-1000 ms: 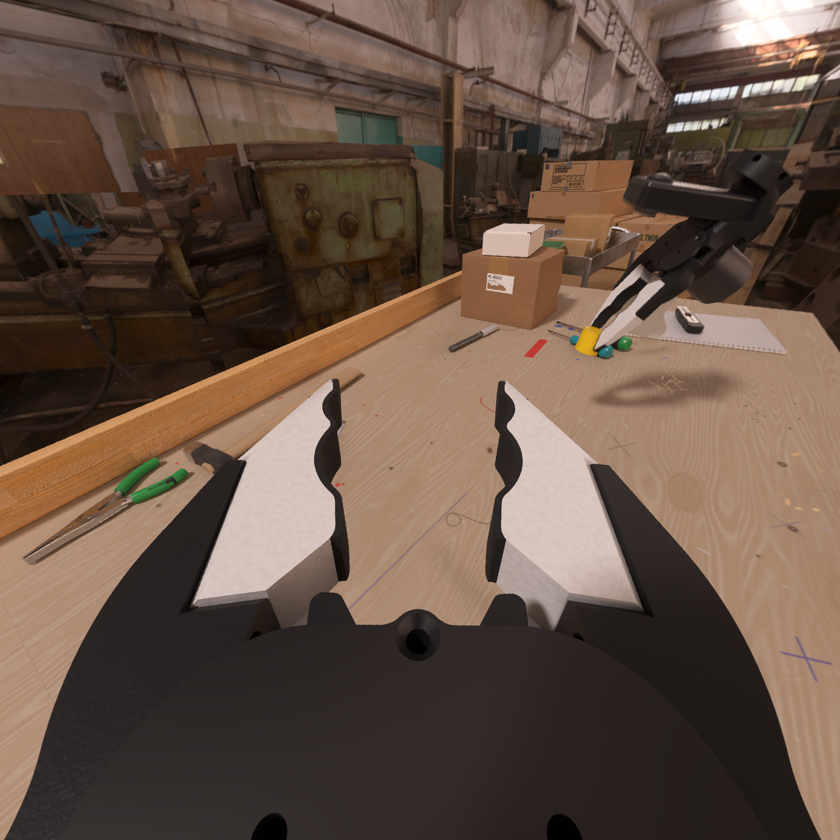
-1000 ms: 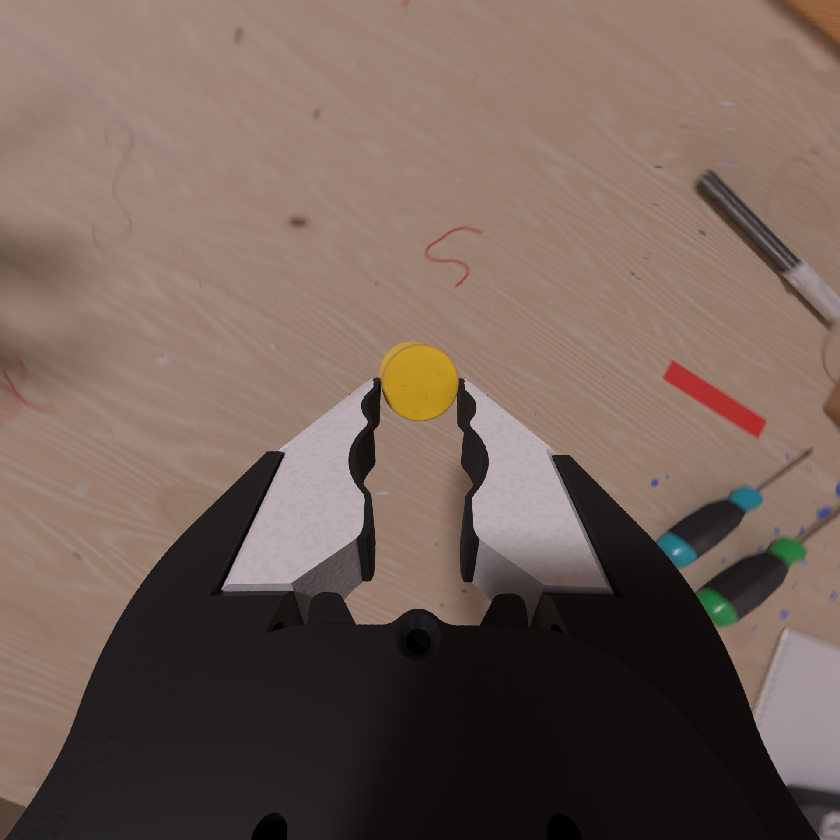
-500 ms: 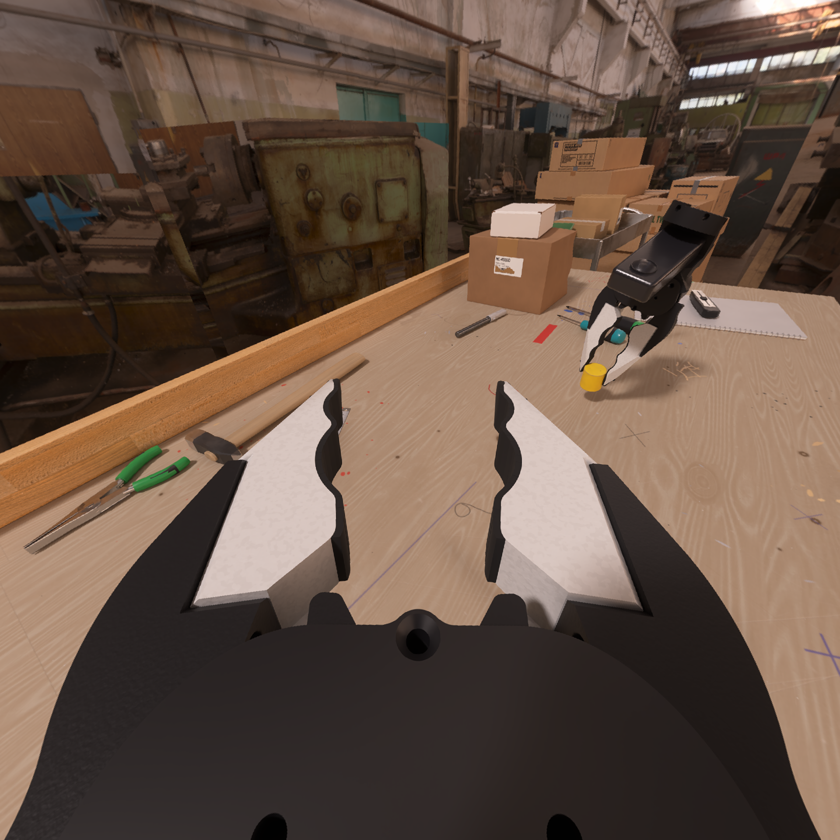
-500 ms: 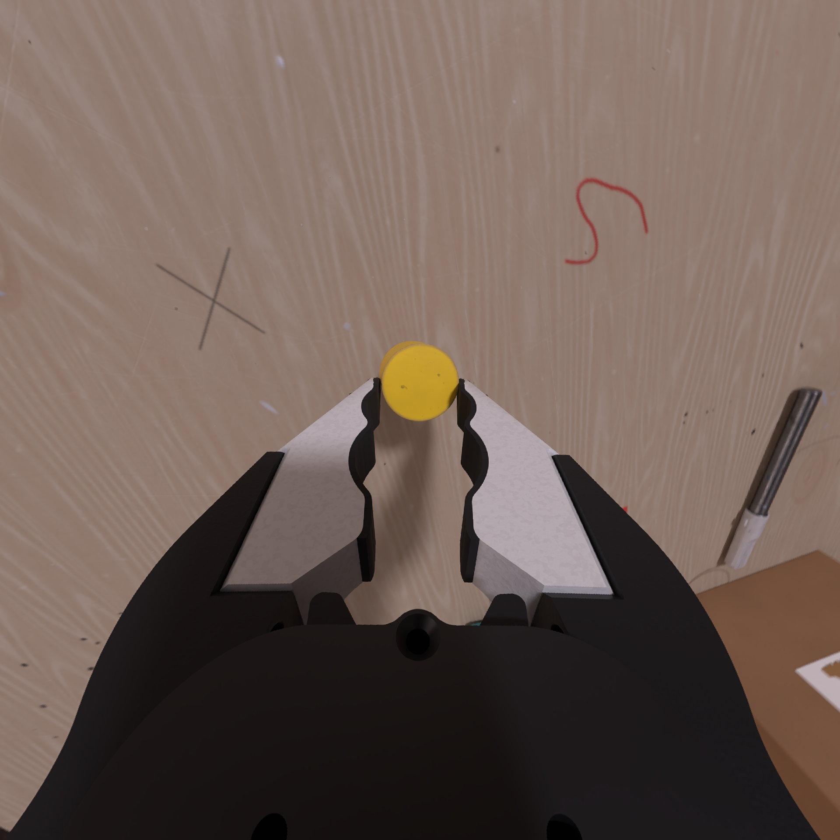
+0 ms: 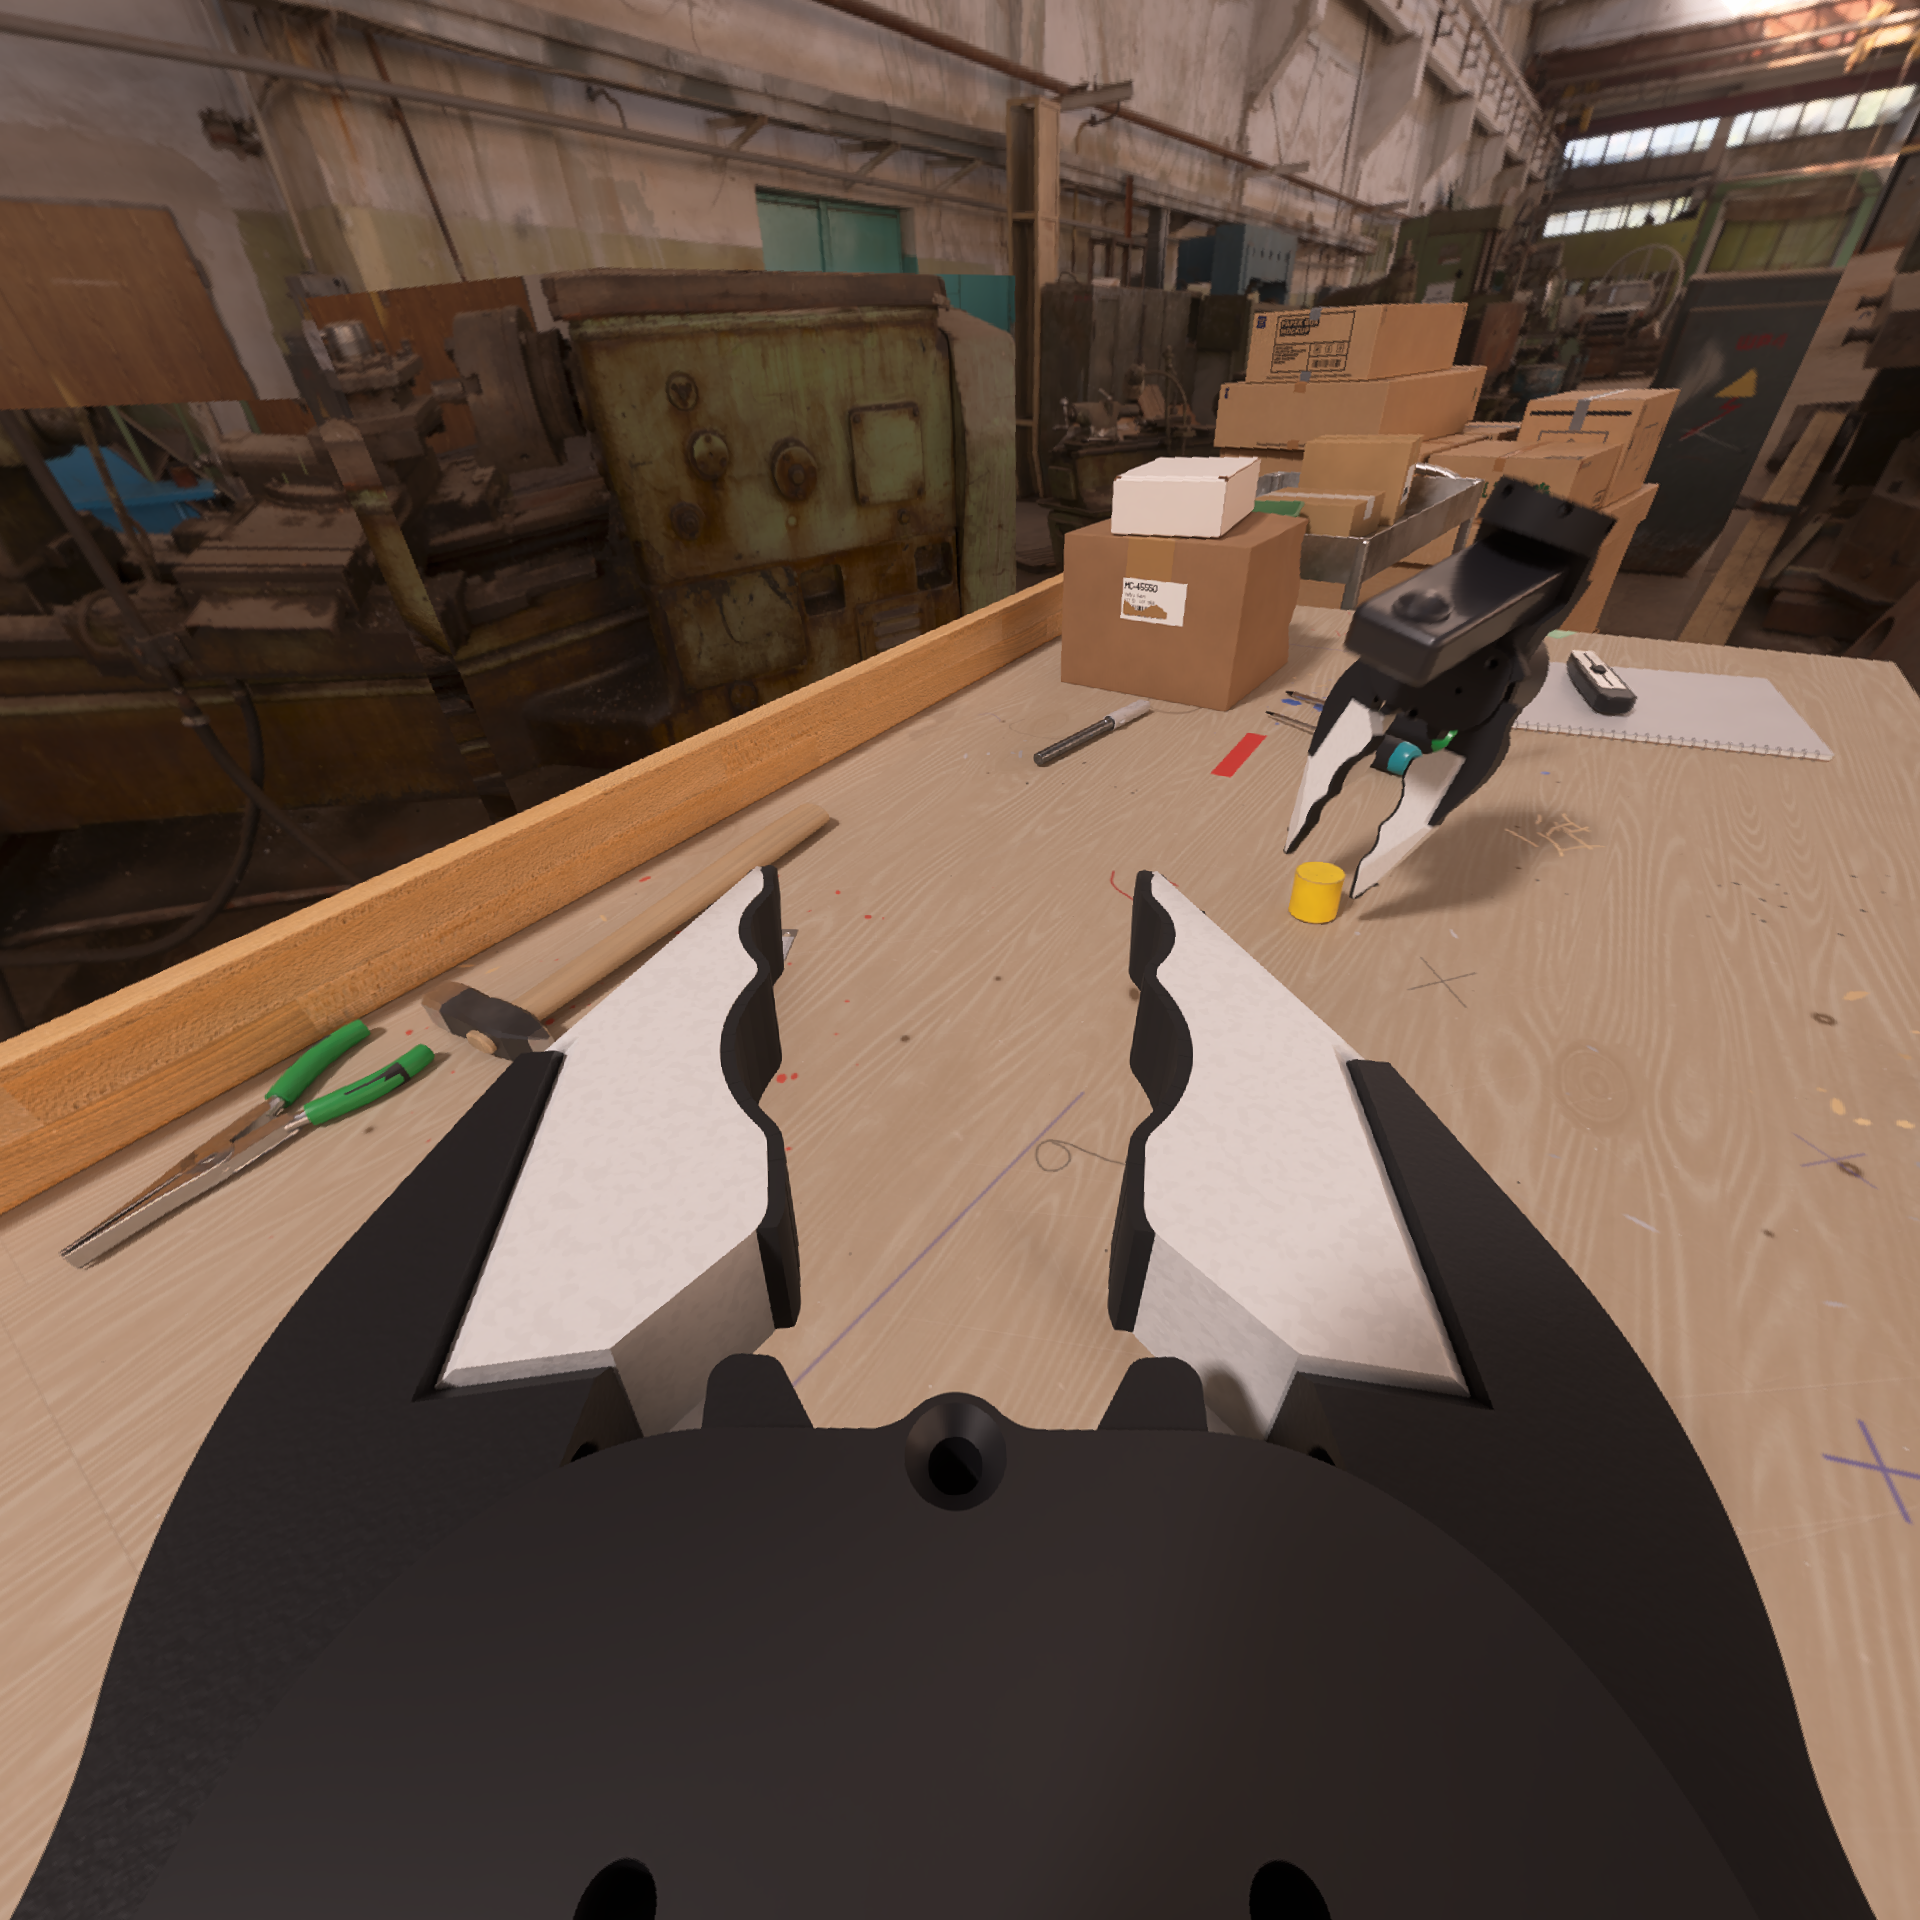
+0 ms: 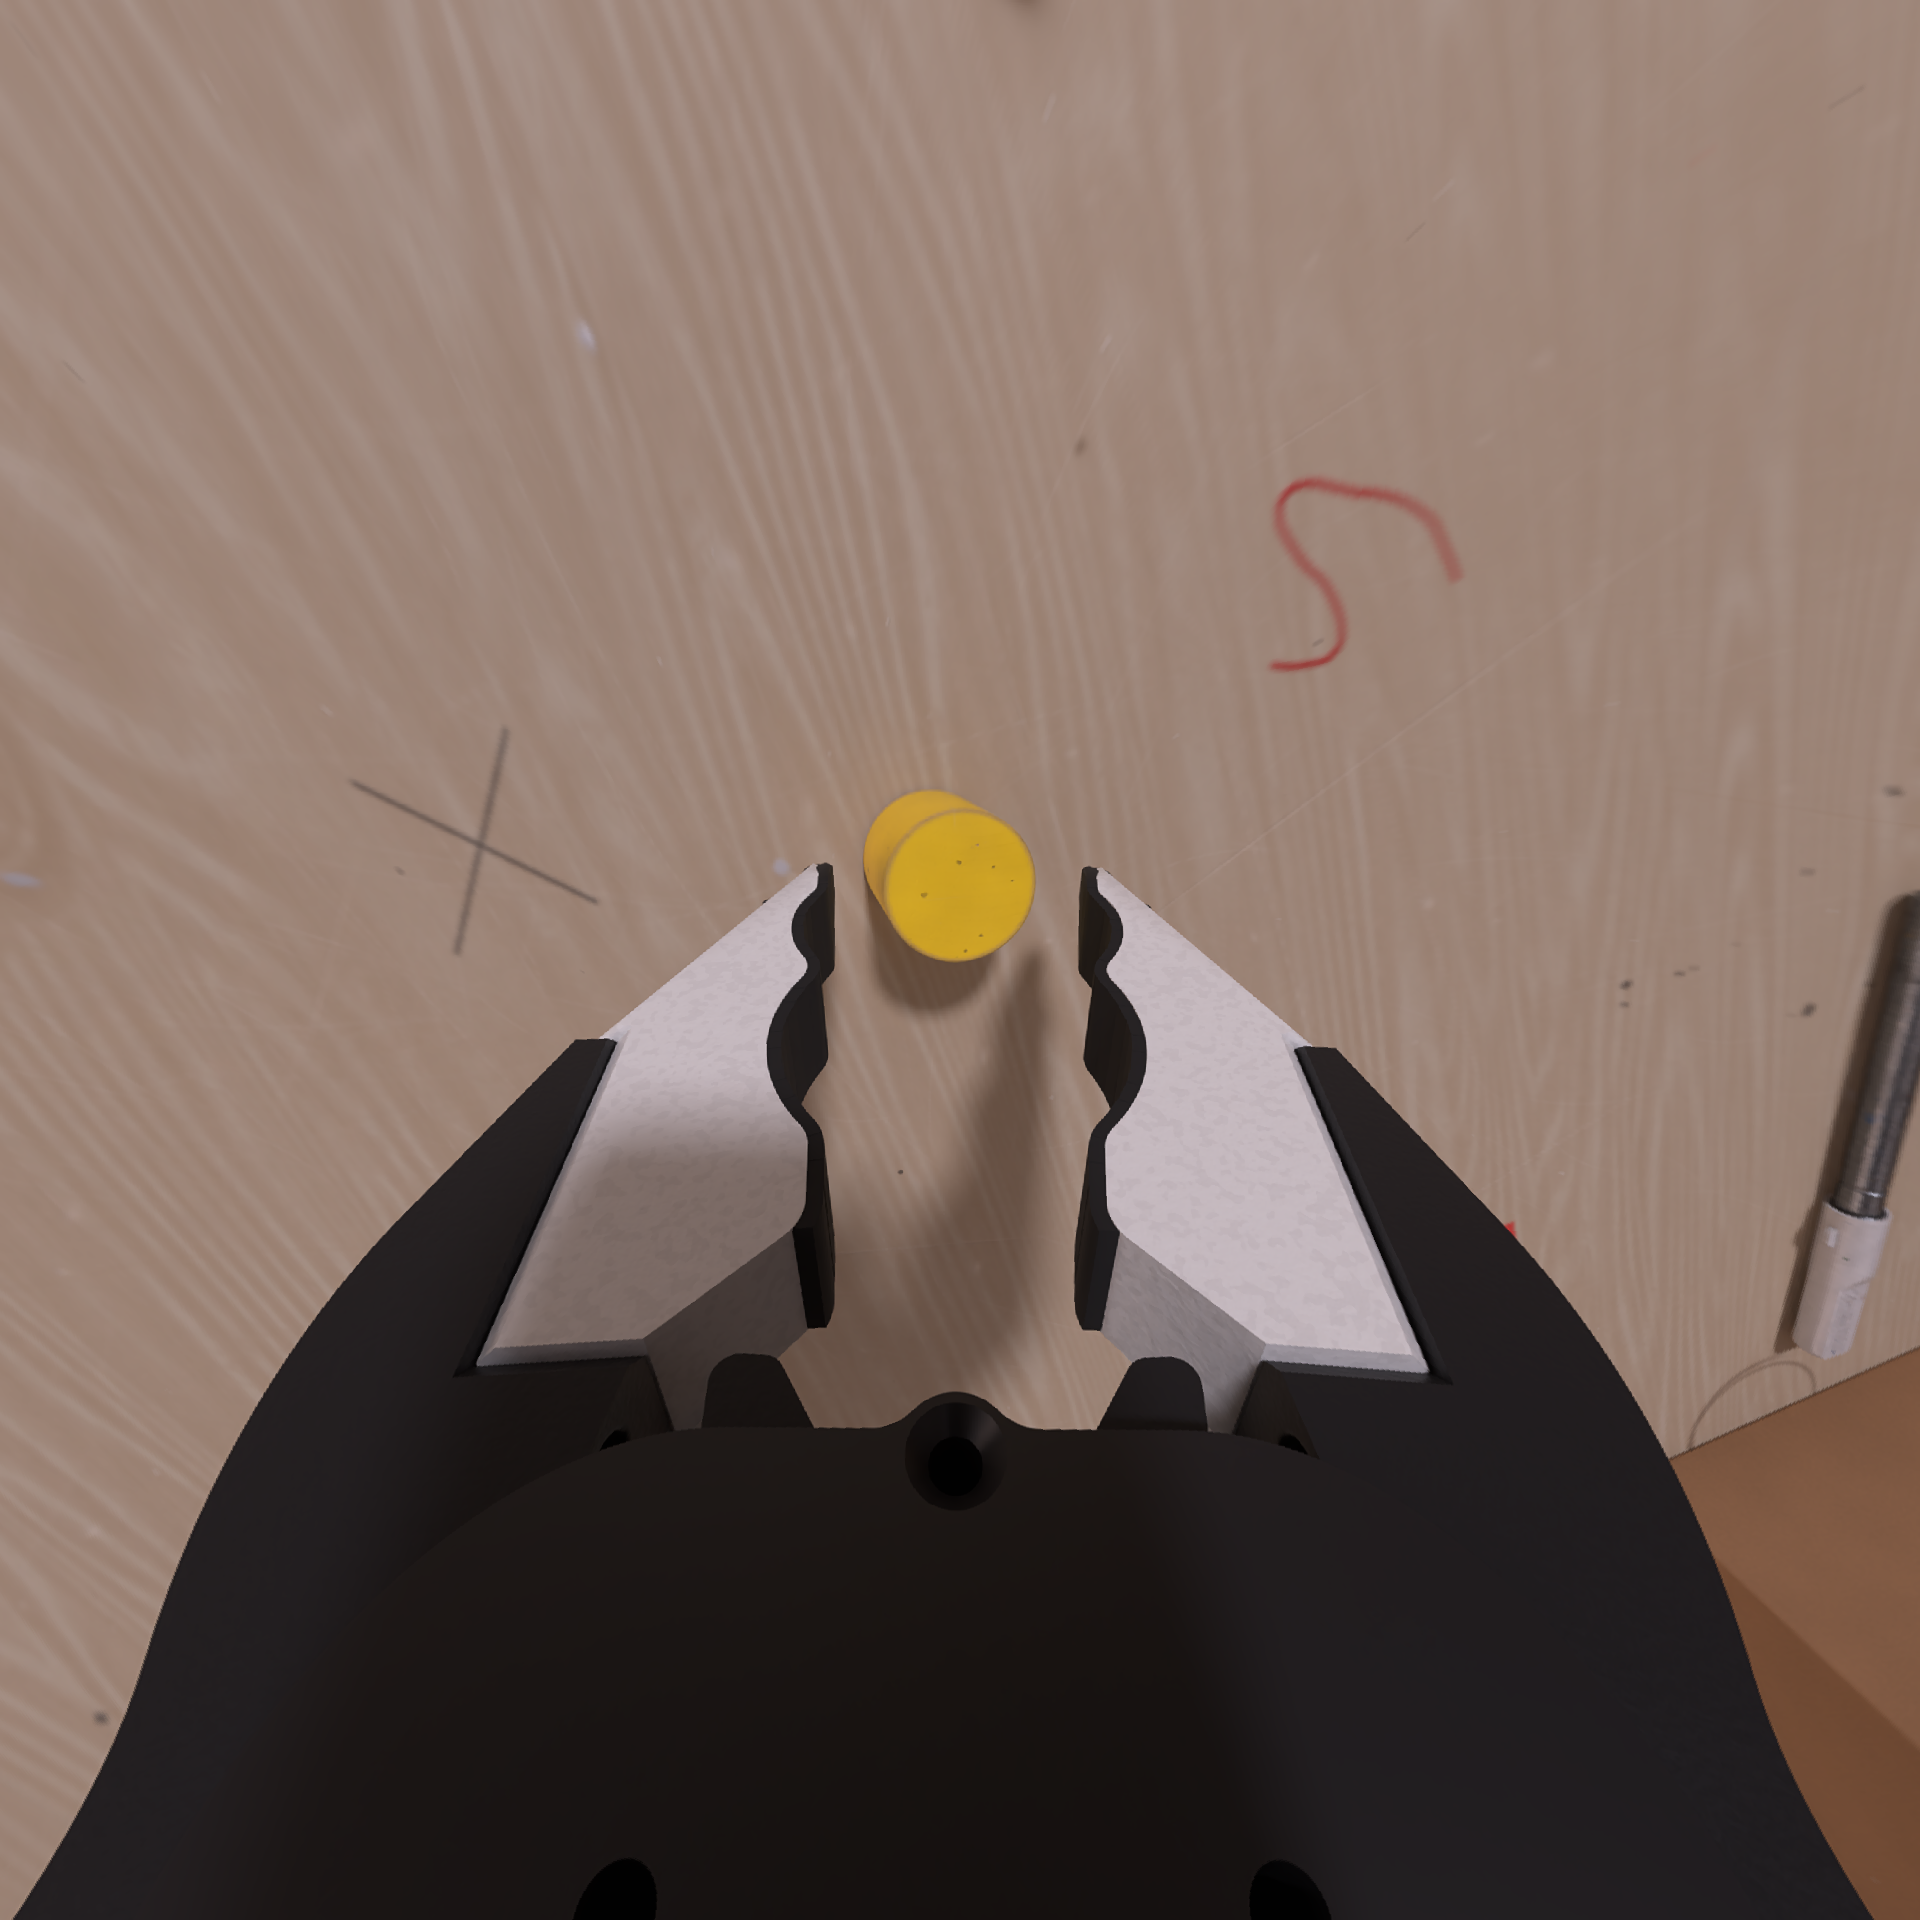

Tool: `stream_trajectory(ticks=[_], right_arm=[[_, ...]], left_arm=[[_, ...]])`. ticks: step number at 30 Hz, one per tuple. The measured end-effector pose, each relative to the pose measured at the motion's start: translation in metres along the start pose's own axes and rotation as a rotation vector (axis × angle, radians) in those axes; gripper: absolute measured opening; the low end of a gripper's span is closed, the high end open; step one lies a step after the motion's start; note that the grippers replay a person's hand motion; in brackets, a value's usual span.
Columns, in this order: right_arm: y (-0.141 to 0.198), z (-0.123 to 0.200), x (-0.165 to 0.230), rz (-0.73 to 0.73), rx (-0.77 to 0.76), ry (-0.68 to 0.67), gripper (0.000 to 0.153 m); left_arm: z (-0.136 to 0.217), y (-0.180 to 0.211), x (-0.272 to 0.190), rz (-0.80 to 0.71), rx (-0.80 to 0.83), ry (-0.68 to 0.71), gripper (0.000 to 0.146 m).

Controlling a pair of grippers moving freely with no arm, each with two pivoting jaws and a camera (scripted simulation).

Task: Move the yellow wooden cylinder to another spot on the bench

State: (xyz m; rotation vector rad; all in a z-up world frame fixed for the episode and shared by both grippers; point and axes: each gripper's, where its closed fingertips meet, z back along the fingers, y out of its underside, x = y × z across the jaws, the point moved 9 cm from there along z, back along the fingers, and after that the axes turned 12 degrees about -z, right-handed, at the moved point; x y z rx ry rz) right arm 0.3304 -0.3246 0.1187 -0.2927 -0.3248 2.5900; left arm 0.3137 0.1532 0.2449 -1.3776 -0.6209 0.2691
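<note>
The yellow wooden cylinder stands upright on the bench, free of both fingers. My right gripper is open and points down over it, its tips on either side of the cylinder's top. In the left wrist view the cylinder sits on the bench below the right gripper, whose tips hang just above the surface. My left gripper is open and empty, low over the near part of the bench.
A wooden beam runs along the bench's left edge. A hammer and green-handled pliers lie beside it. A cardboard box with a white box on top, a marker, screwdrivers and a notebook lie farther back.
The right gripper carried the cylinder toward the near middle of the bench, lowered it and opened. The cylinder now stands free on the surface. The left gripper stayed open.
</note>
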Motion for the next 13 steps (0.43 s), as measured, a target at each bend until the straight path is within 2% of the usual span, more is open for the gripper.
stream_trajectory(ticks=[4,7,10,13], right_arm=[[0.0,0.04,0.006,-0.107,-0.228,0.056,0.053],[0.008,0.068,0.024,-0.199,-0.441,0.146,0.057],[0.02,0.078,0.056,-0.291,-0.643,0.218,0.064],[0.027,0.073,0.089,-0.373,-0.767,0.293,0.074]], left_arm=[[0.003,0.001,-0.003,0.008,0.012,0.001,0.068],[0.004,0.003,-0.007,0.016,0.029,-0.006,0.069],[0.003,0.011,-0.016,0.038,0.057,0.001,0.069],[0.003,0.024,-0.027,0.049,0.116,-0.011,0.07]])
